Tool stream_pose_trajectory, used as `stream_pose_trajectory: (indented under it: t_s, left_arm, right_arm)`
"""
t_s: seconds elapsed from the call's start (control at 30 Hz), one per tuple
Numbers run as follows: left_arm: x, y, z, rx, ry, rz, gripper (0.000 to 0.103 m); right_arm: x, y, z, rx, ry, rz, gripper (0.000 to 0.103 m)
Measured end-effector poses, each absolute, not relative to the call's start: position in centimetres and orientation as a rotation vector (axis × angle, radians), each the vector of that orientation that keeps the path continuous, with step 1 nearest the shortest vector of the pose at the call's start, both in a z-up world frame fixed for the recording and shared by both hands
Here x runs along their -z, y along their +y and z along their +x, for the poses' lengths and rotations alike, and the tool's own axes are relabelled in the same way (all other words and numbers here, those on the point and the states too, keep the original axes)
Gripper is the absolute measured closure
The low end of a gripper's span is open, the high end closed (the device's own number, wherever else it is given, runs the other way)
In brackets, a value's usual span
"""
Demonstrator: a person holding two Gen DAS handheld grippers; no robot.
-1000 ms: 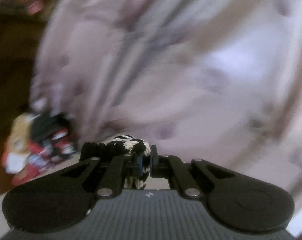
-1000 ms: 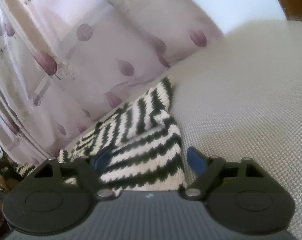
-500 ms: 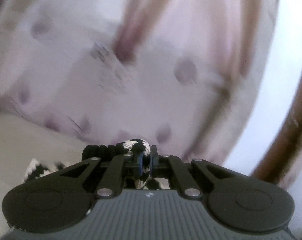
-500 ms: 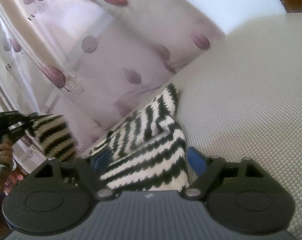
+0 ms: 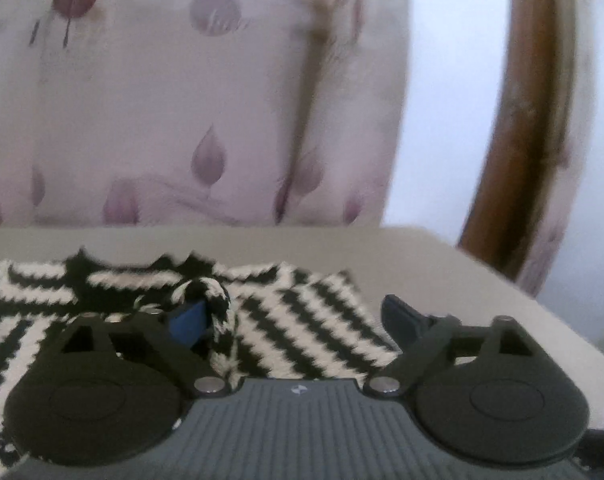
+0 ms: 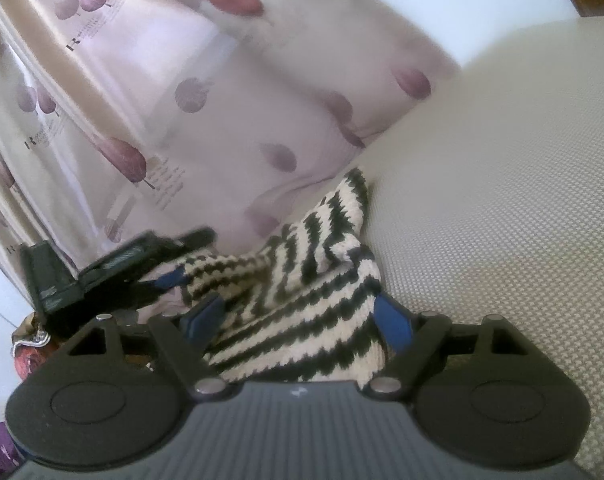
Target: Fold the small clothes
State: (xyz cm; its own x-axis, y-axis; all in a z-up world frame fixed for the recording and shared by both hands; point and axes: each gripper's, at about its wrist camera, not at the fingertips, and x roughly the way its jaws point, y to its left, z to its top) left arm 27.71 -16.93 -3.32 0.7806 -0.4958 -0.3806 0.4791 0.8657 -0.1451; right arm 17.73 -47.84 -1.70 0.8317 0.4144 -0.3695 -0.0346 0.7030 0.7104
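A black-and-white zigzag knit garment (image 5: pixel 302 320) lies on the beige table (image 5: pixel 442 280). My left gripper (image 5: pixel 293 316) is open just above it, and a rolled edge of the knit (image 5: pixel 209 300) rests against its left finger. In the right wrist view the same garment (image 6: pixel 302 300) lies folded in layers between my right gripper's open fingers. My right gripper (image 6: pixel 302 316) is open over it. The left gripper (image 6: pixel 113 272) shows at the left of that view, at the garment's far edge.
A pale pink curtain with purple leaf prints (image 5: pixel 181 100) hangs right behind the table's far edge. A brown wooden frame (image 5: pixel 514 140) stands at the right. Bare woven table surface (image 6: pixel 502 200) stretches to the right of the garment. Colourful clutter (image 6: pixel 29 352) sits at the far left.
My left gripper carried a pinched edge of the knit over onto the garment, lowered it, and opened. My right gripper stayed open over the garment.
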Motion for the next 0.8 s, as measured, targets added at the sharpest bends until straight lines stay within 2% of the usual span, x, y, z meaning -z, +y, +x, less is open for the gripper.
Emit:
stream_pose_trajectory:
  t_s: [0.07, 0.2, 0.37, 0.5, 0.7, 0.77, 0.8]
  left_arm:
    - [2.9, -15.8, 26.7, 0.539, 0.398, -0.059, 0.002]
    - [2.4, -10.9, 24.8, 0.475, 0.369, -0.114, 0.000]
    - [4.5, -2.9, 23.9, 0.264, 0.402, -0.204, 0.000]
    - [7.0, 1.4, 25.0, 0.158, 0.461, -0.330, 0.001]
    - [7.7, 1.9, 25.7, 0.159, 0.465, -0.367, 0.001]
    - [7.8, 1.3, 25.6, 0.175, 0.461, -0.348, 0.000]
    - [7.7, 0.8, 25.3, 0.174, 0.457, -0.338, 0.000]
  right_arm:
    - [1.2, -47.5, 17.7, -0.250, 0.553, 0.733, 0.020]
    - [-2.7, -46.2, 18.0, -0.298, 0.489, 0.626, 0.020]
    - [-6.6, -41.2, 21.7, -0.430, 0.510, 0.415, 0.020]
    - [-6.0, -34.4, 25.2, -0.507, 0.587, 0.141, 0.020]
    - [-3.1, -27.6, 28.1, -0.540, 0.650, -0.126, 0.023]
    - [-1.9, -26.2, 29.1, -0.502, 0.684, -0.234, 0.048]
    - [-1.2, -26.2, 29.3, -0.485, 0.712, -0.257, 0.070]
